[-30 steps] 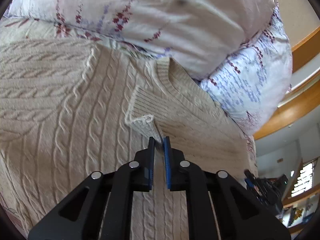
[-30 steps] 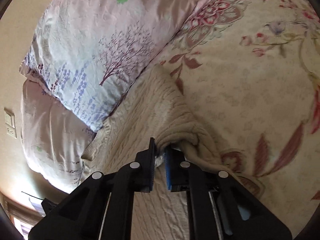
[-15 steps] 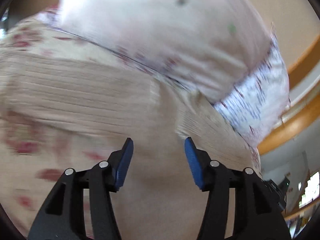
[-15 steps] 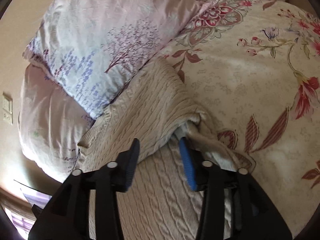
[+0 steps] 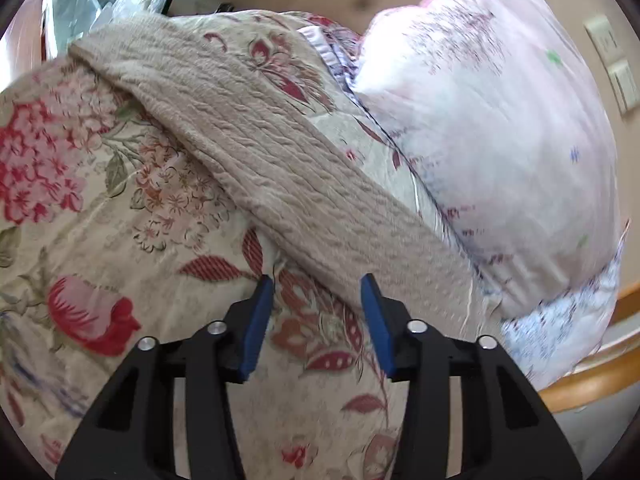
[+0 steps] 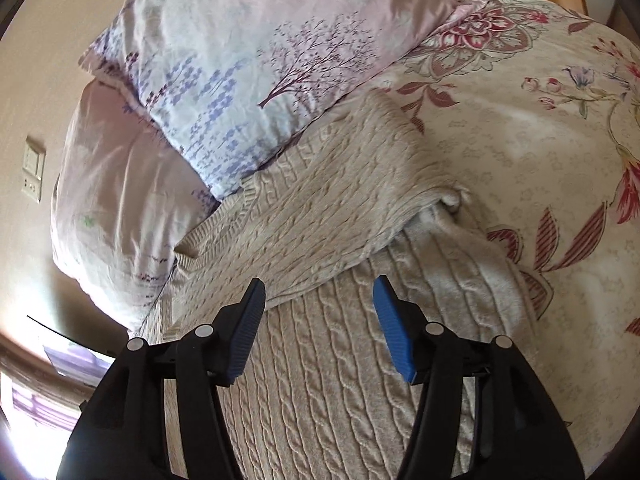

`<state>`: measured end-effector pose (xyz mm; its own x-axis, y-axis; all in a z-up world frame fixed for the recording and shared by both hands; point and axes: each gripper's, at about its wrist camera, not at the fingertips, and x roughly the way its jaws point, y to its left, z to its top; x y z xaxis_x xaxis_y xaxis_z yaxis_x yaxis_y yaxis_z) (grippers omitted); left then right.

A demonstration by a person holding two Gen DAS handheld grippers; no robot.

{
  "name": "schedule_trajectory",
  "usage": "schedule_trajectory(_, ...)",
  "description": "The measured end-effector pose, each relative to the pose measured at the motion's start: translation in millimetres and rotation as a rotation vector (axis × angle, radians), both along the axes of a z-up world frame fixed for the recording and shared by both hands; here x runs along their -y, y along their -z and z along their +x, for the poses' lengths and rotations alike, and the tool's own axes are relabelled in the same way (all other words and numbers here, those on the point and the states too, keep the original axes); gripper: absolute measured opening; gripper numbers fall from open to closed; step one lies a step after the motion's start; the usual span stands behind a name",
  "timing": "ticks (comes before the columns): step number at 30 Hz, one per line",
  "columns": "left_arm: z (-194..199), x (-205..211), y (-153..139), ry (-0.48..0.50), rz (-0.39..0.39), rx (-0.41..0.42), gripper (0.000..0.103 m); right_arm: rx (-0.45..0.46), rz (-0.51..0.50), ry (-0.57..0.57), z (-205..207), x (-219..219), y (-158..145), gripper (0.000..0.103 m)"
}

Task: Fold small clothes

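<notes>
We hold both the left gripper (image 5: 317, 294) and right gripper (image 6: 319, 294) apart and empty above the beige cable-knit sweater (image 6: 320, 360), part-folded on the floral bedspread (image 6: 520, 152); next we likely grasp the outstretched sleeve (image 5: 280, 168).

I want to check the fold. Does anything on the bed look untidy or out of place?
The sweater is folded unevenly: one sleeve lies stretched across the floral bedspread, and the folded-over part bunches at its corner. Nothing looks damaged.
</notes>
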<state>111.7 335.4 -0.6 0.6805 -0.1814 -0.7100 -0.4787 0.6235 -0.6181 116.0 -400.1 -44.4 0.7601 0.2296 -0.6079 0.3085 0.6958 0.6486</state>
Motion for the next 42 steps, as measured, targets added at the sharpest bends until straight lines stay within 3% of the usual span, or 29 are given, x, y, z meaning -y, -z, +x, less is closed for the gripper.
schedule_trajectory(11,11.9,-23.8,12.0,-0.103,-0.079,0.046,0.022,-0.016,-0.005,-0.058,4.2,-12.5,1.4,0.059)
schedule_trajectory(16,10.3,-33.4,18.2,-0.142,-0.123,0.058,0.017,-0.01,-0.012,-0.079,2.4,-17.7,-0.5,0.059)
schedule_trajectory(21,11.2,-33.3,16.5,-0.143,-0.106,0.062,0.008,-0.009,-0.011,-0.091,1.8,-18.8,0.3,0.061)
schedule_trajectory(25,8.6,-24.2,-5.8,-0.13,-0.087,0.138,0.007,-0.002,-0.007,-0.099,0.4,-19.2,0.0,0.061)
schedule_trajectory(30,11.6,7.4,-47.7,-0.045,-0.095,0.279,0.007,0.014,-0.017,-0.105,-2.1,-19.1,-3.2,0.061)
schedule_trajectory(35,24.9,69.9,-86.4,0.103,-0.123,0.423,0.007,0.034,-0.022,-0.116,-6.0,-19.0,-7.3,0.061)
schedule_trajectory(38,32.7,116.6,-96.0,0.2,-0.156,0.48,0.007,0.043,-0.024,-0.123,-8.6,-19.8,-8.7,0.061)
schedule_trajectory(42,44.4,176.5,-89.6,0.305,-0.208,0.489,0.007,0.055,-0.038,-0.136,-12.9,-22.0,-11.5,0.062)
